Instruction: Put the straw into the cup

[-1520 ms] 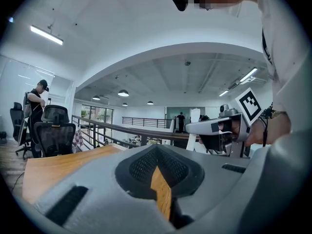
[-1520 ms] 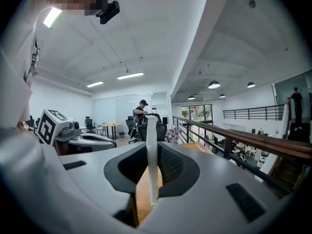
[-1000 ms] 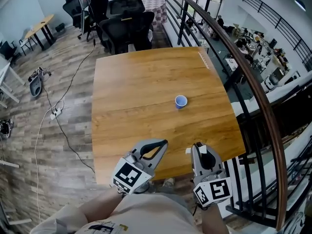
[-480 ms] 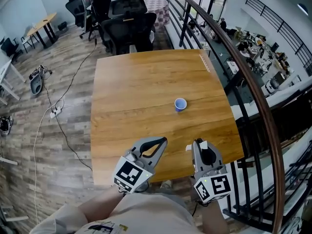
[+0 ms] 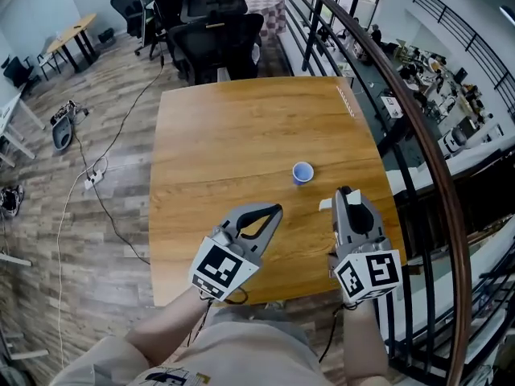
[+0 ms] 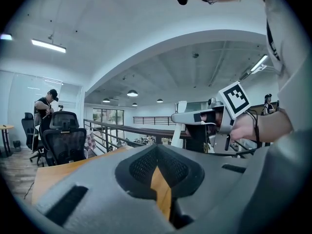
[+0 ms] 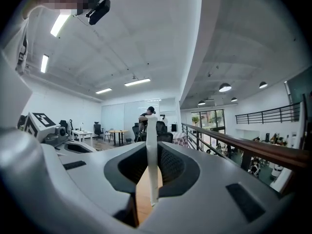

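Note:
A small blue cup (image 5: 302, 172) stands upright right of centre on the wooden table (image 5: 225, 143). My right gripper (image 5: 346, 192) hangs over the table's near right part, just short of the cup and a little to its right. It is shut on a white straw (image 7: 152, 179), which stands crosswise between the jaws; one end of the straw (image 5: 324, 205) sticks out to the left. My left gripper (image 5: 276, 211) hovers over the near edge, left of the cup. Its jaws meet at the tips with nothing in them.
A dark railing (image 5: 418, 151) runs close along the table's right side. Black office chairs (image 5: 217, 30) stand at the far end. Cables (image 5: 88, 179) lie on the wooden floor to the left. A person (image 6: 48, 106) stands by the chairs.
Both grippers have moved forward over the table toward the cup, the right one farther. The straw stays in the right jaws. The cup has not moved.

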`<action>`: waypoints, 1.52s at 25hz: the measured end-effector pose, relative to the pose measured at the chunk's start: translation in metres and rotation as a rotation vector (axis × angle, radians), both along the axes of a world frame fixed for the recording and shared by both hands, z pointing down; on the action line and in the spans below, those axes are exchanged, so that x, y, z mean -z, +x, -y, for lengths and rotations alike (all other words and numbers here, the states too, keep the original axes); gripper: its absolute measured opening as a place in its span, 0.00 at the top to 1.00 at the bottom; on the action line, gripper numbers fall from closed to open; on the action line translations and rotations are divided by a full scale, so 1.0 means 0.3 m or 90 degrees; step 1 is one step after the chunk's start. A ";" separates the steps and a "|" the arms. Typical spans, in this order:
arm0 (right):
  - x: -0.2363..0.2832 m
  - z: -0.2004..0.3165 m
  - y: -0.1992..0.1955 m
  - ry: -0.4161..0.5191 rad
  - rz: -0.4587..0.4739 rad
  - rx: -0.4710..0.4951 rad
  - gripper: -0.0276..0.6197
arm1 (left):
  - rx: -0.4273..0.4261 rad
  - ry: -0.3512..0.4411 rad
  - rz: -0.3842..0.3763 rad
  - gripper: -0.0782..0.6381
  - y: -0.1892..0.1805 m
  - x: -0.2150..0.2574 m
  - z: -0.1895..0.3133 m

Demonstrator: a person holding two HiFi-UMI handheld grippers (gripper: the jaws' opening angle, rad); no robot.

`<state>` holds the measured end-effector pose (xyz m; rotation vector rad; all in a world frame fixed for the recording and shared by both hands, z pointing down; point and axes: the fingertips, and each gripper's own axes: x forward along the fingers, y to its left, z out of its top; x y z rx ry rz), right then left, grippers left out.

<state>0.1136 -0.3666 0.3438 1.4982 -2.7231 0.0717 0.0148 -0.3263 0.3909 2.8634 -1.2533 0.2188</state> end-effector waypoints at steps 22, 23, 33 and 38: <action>-0.479 0.575 -0.062 -0.022 0.000 -0.007 0.88 | 0.002 -0.076 0.004 0.87 0.074 -0.422 0.439; -0.515 0.596 -0.064 -0.028 -0.002 -0.009 0.88 | 0.003 -0.082 0.004 0.87 0.077 -0.451 0.453; -0.824 0.711 -0.092 -0.093 -0.041 0.008 0.88 | 0.001 -0.111 0.026 0.87 0.114 -0.619 0.516; -0.886 0.723 -0.084 -0.108 -0.036 0.006 0.88 | -0.012 -0.130 0.041 0.87 0.126 -0.667 0.531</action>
